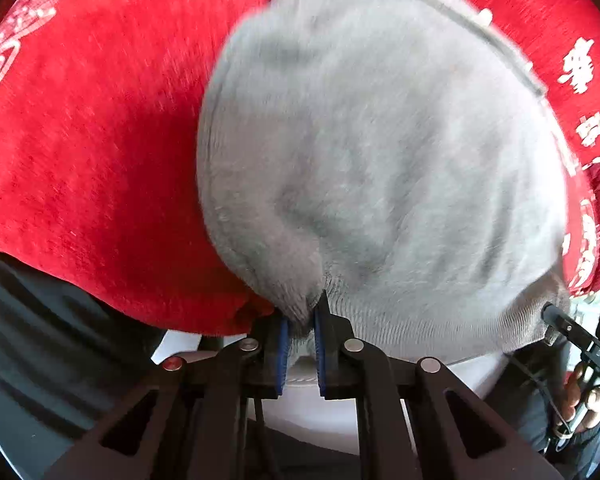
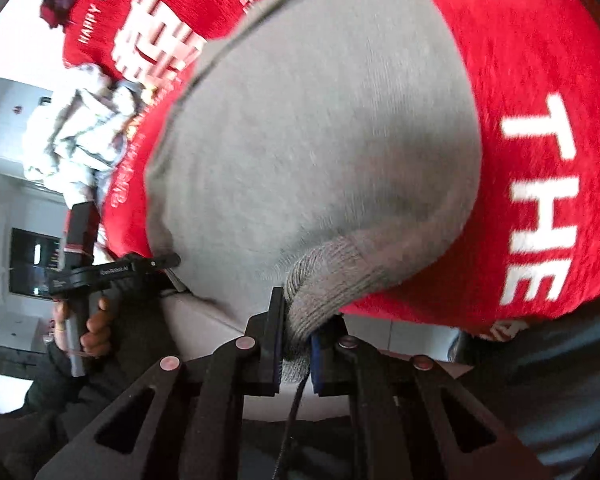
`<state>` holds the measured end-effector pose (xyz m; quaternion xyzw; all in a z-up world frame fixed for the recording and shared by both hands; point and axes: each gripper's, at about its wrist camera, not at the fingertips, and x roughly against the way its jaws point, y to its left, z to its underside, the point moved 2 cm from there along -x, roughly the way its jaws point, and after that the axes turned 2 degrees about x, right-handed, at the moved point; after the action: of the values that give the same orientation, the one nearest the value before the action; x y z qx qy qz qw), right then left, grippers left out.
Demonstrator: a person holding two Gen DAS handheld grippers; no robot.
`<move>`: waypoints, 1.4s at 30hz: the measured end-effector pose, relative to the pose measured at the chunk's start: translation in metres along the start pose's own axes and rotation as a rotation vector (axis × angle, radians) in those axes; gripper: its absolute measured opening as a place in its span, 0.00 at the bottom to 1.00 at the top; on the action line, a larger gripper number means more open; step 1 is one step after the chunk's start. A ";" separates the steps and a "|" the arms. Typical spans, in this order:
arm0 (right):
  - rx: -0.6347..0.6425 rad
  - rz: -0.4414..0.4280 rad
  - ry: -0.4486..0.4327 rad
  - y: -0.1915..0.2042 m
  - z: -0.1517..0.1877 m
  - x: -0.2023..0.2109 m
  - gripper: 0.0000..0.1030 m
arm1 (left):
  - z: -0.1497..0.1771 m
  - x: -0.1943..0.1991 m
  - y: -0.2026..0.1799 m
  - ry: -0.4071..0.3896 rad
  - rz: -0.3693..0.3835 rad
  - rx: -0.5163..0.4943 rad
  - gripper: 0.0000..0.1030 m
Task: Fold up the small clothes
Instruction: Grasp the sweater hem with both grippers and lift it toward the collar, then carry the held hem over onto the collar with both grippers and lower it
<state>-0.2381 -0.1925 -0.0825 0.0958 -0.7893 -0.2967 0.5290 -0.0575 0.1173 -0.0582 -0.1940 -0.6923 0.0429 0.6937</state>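
A small grey knit garment (image 1: 372,152) fills the left wrist view, spread over a red cloth. My left gripper (image 1: 300,320) is shut on its near ribbed edge. In the right wrist view the same grey garment (image 2: 320,140) lies in front, and my right gripper (image 2: 296,336) is shut on another part of its ribbed hem (image 2: 324,280). The left gripper (image 2: 172,262) also shows at the left of the right wrist view, held by a hand, and the right gripper (image 1: 552,314) shows at the right edge of the left wrist view.
A red cloth with white lettering (image 1: 80,140) covers the surface under the garment; it also shows in the right wrist view (image 2: 540,160). A pile of white and coloured clothes (image 2: 80,132) lies at the far left. The person's dark sleeve (image 2: 40,392) is at bottom left.
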 end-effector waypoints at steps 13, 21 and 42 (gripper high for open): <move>0.074 -0.067 -0.262 0.021 -0.024 0.057 0.10 | -0.025 0.057 -0.005 -0.265 0.082 0.005 0.11; 0.090 -0.070 -0.353 0.039 -0.039 0.077 0.09 | -0.049 0.078 0.009 -0.336 0.116 0.017 0.09; 0.023 -0.054 -0.516 0.029 -0.164 0.089 0.09 | -0.166 0.102 -0.029 -0.448 0.182 0.054 0.09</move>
<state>-0.1246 -0.2708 0.0471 0.0440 -0.8985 -0.3164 0.3010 0.1029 0.0894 0.0534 -0.2226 -0.8071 0.1654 0.5211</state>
